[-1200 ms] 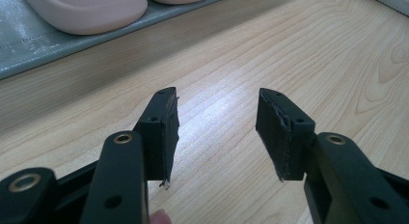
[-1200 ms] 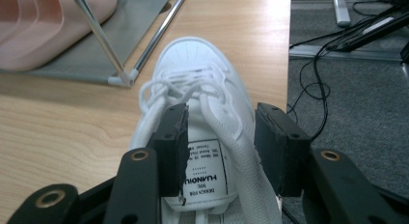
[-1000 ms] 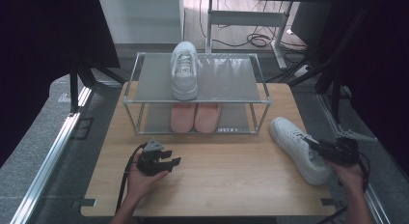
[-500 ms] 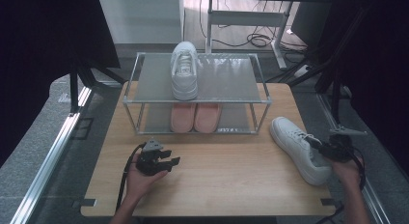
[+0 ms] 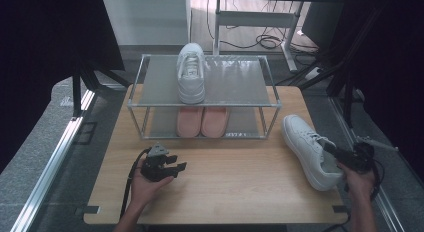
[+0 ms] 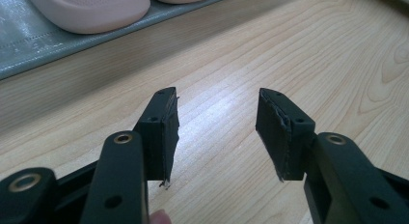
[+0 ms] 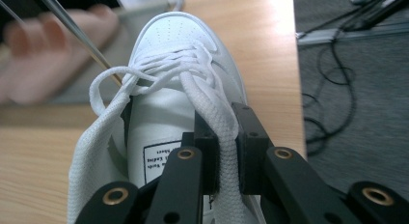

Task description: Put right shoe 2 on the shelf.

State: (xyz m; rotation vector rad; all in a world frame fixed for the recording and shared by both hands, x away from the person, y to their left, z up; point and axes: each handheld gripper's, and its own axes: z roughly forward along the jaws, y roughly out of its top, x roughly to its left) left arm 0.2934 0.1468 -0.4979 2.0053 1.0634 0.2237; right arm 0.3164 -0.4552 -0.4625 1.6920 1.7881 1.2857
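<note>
A white sneaker (image 5: 307, 147) lies on the wooden table (image 5: 240, 192) at the right, toe pointing away. My right gripper (image 5: 334, 151) reaches into its opening from the heel side. Its jaws have just been closing and now clamp the padded collar (image 7: 223, 132) of the sneaker (image 7: 178, 55) between them. My left gripper (image 5: 172, 167) rests in a hand low on the table's left half, open. In the left gripper view the gripper (image 6: 218, 96) has only bare wood between its fingers.
A glass-and-metal two-tier rack (image 5: 235, 87) stands at the table's back. A second white sneaker (image 5: 191, 72) sits on its top shelf, and a pair of pink shoes (image 5: 202, 121) on the bottom one. Cables (image 7: 333, 79) lie on the floor beyond the table's right edge.
The right hand has shifted slightly toward the sneaker's heel and its jaws have closed on the collar. The left hand and gripper have stayed put.
</note>
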